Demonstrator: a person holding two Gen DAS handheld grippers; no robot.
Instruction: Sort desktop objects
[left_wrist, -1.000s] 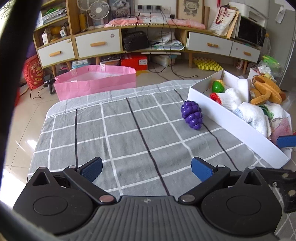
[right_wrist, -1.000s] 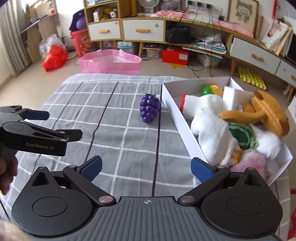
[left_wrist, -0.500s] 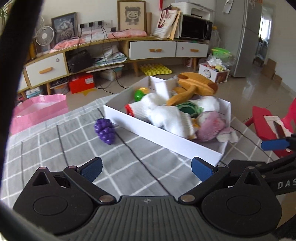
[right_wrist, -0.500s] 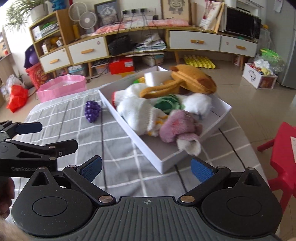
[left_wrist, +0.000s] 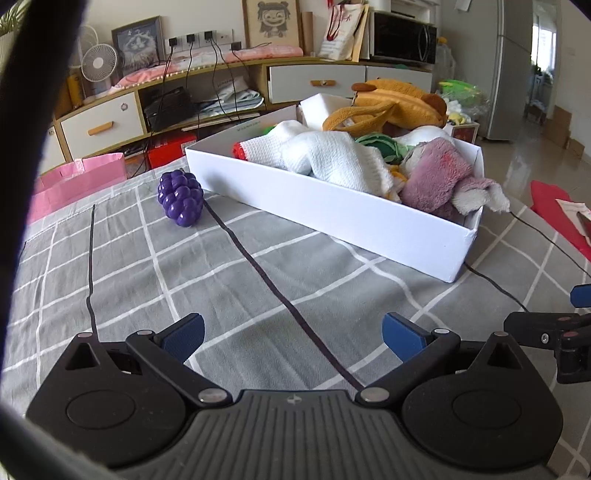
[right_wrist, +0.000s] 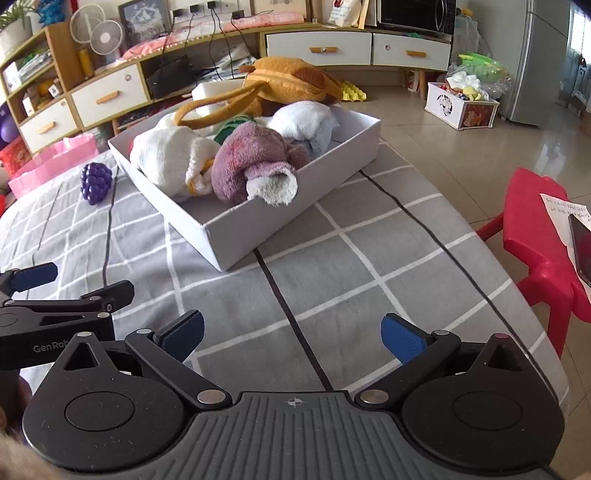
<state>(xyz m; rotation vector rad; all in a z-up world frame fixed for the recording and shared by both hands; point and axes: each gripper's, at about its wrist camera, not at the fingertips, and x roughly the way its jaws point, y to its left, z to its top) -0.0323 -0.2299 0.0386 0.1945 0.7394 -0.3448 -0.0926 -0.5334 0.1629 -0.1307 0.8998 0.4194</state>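
Observation:
A purple toy grape bunch lies on the grey checked cloth, just left of a white box. The box holds white towels, a purple plush cloth, a green item and a brown plush bag. My left gripper is open over bare cloth, well short of the grapes. My right gripper is open too, in front of the box's near corner. Nothing sits between either pair of fingers. The left gripper also shows at the left edge of the right wrist view.
A red plastic chair with paper on it stands off the table's right side. A pink bin sits on the floor beyond the far edge. Cabinets with drawers line the back wall.
Both views have swung right and dropped lower toward the cloth. The box now looks nearer and the grapes have shifted left. Both grippers stayed open.

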